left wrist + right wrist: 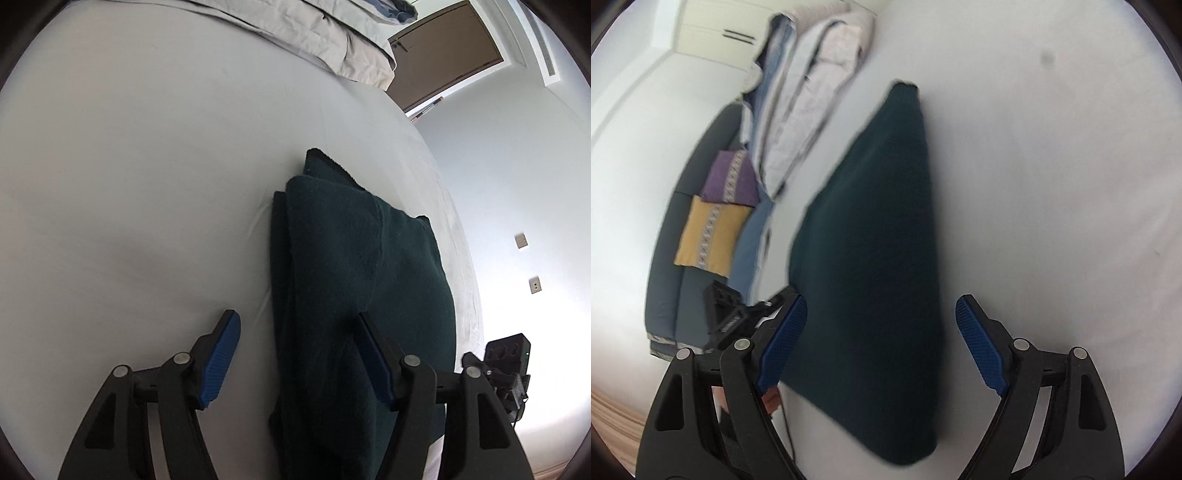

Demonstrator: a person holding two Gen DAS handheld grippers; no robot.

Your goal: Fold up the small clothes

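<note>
left gripper: fingers with blue ribbed pads, spread wide, gripping nothing; the left finger hangs over bare sheet, the right finger over the near end of the cloth; whether that finger touches the fabric cannot be told. right gripper: fingers likewise blue-padded and spread wide, holding nothing; the near part of the cloth lies between them, the left finger at its edge, the right finger apart from it over the sheet. cloth: dark green, thick knit or fleece, folded into a long narrow stack of several layers, lying flat on the bed close to the bed's edge; layer edges show stepped along its left side in the left wrist view; in the right wrist view the cloth appears as one smooth tapering slab, blurred. bed: white sheet, a few light creases by the cloth. bedding: pale beige and blue, folded in a heap at the far end of the bed. beyond the bed: grey sofa with a purple cushion and a yellow cushion; brown door; white wall with two sockets.
</note>
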